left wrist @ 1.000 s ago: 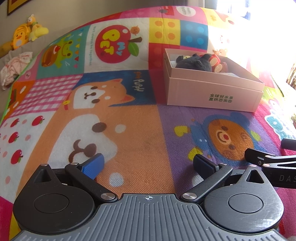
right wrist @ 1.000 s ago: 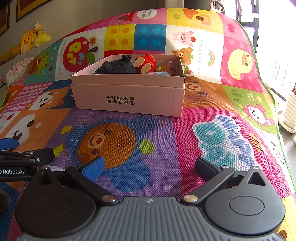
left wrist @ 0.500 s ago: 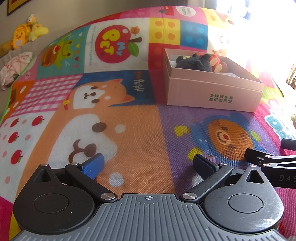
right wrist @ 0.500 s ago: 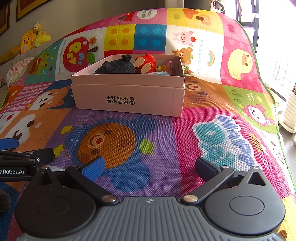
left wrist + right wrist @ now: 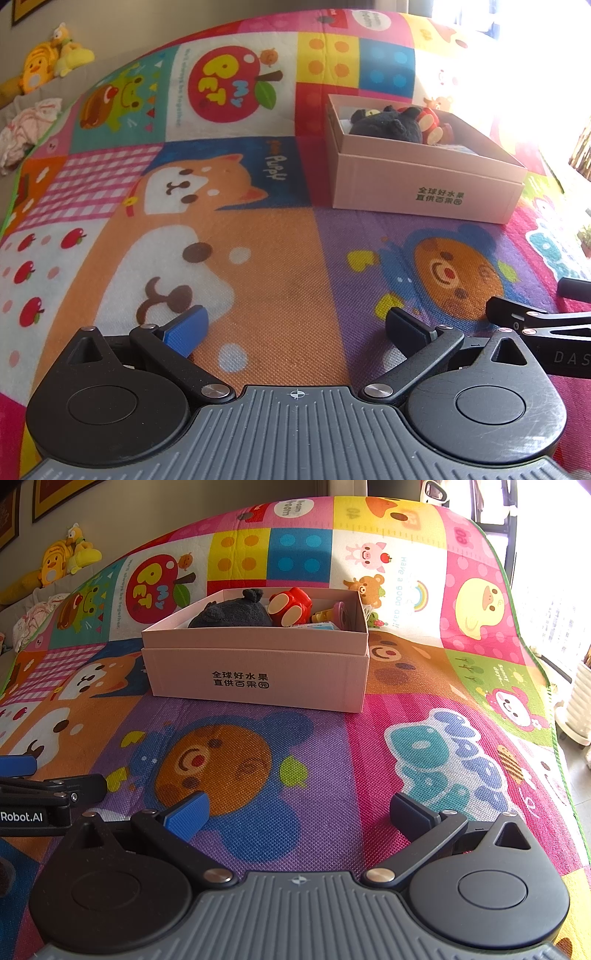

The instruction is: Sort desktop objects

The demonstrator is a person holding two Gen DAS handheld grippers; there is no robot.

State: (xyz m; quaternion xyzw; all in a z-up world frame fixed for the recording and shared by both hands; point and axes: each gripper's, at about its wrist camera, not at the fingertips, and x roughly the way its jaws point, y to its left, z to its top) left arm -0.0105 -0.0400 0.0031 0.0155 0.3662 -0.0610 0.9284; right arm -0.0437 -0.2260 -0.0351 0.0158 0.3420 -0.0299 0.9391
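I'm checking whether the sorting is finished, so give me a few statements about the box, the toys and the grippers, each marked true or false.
1. The pink cardboard box stands open on the play mat. True.
2. A dark plush toy lies inside the box. True.
3. The red toy lies on the mat outside the box. False: it is in the box, beside the plush toy.
4. The left gripper is shut on a toy. False: its jaws are apart and empty.
5. The right gripper is open and holds nothing. True.
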